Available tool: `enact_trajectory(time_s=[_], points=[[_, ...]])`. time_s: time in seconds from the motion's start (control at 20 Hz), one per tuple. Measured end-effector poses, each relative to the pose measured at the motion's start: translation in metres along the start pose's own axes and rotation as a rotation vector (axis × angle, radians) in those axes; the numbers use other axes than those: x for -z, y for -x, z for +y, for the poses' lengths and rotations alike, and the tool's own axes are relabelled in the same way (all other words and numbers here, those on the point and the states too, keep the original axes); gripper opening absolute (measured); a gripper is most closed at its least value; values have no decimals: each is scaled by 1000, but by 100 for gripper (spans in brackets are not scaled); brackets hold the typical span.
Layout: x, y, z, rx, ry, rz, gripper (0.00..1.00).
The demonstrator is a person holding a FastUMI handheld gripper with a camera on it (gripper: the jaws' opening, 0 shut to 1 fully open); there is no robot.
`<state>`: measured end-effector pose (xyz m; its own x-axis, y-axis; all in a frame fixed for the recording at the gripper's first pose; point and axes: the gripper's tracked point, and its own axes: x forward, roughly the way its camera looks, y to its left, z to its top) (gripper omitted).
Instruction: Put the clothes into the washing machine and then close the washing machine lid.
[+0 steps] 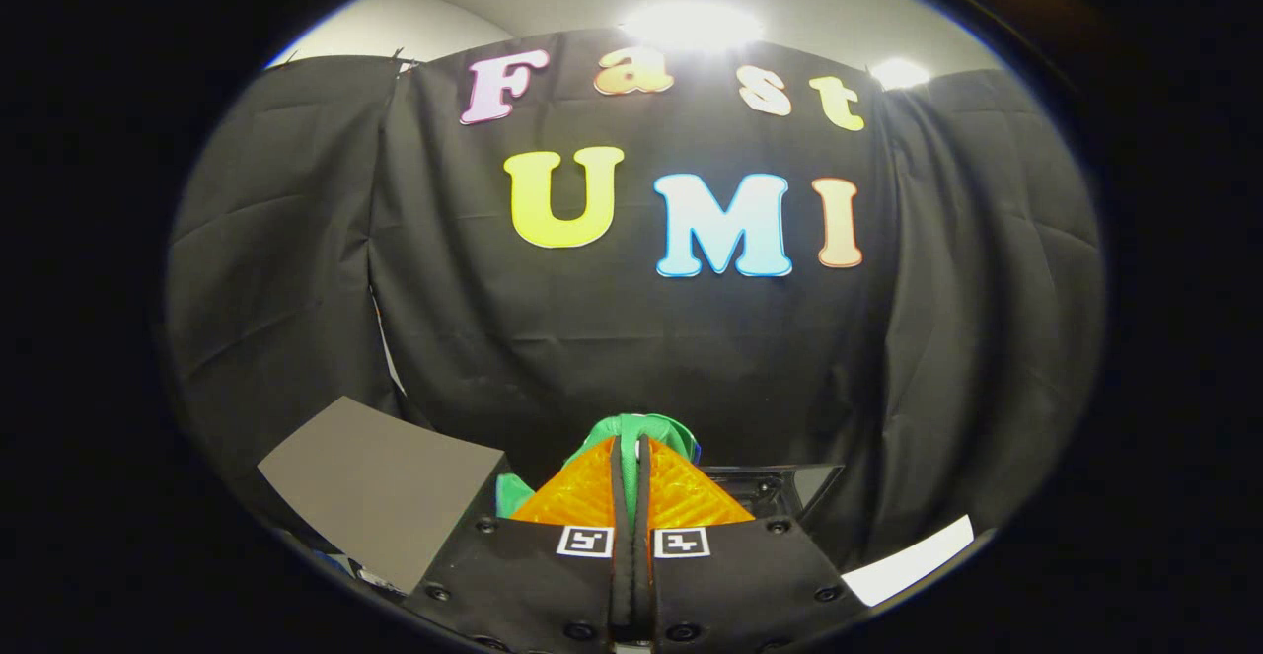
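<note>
With my gripper (631, 457) clenched on the green garment (641, 429), I'm mid-carry (booth wall ahead); next, I judge, lower toward the washing machine.

No readable text — only square coded markers (584, 541) on gripper (631, 447) fingers (582, 496), pinched on green cloth (663, 429).

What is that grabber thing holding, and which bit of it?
The gripper has its jaws shut on a green cloth, pinching a bunched fold that pokes out past the tips. Which part of the garment cannot be told.
</note>
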<state>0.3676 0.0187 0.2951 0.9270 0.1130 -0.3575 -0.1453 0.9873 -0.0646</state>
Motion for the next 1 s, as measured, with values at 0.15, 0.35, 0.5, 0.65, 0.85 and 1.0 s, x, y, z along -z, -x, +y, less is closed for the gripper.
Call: enact_trajectory(time_s=[0.15,0.35,0.5,0.65,0.85,1.0], points=[[8,-9,-20,20,-3,7,1],[26,-23,-35,40,-3,28,1],[40,-33,-38,38,2,41,1],[59,-41,-40,26,-6,65,1],[96,-59,-44,10,-30,126,1],[132,-75,-49,6,-53,176,1]])
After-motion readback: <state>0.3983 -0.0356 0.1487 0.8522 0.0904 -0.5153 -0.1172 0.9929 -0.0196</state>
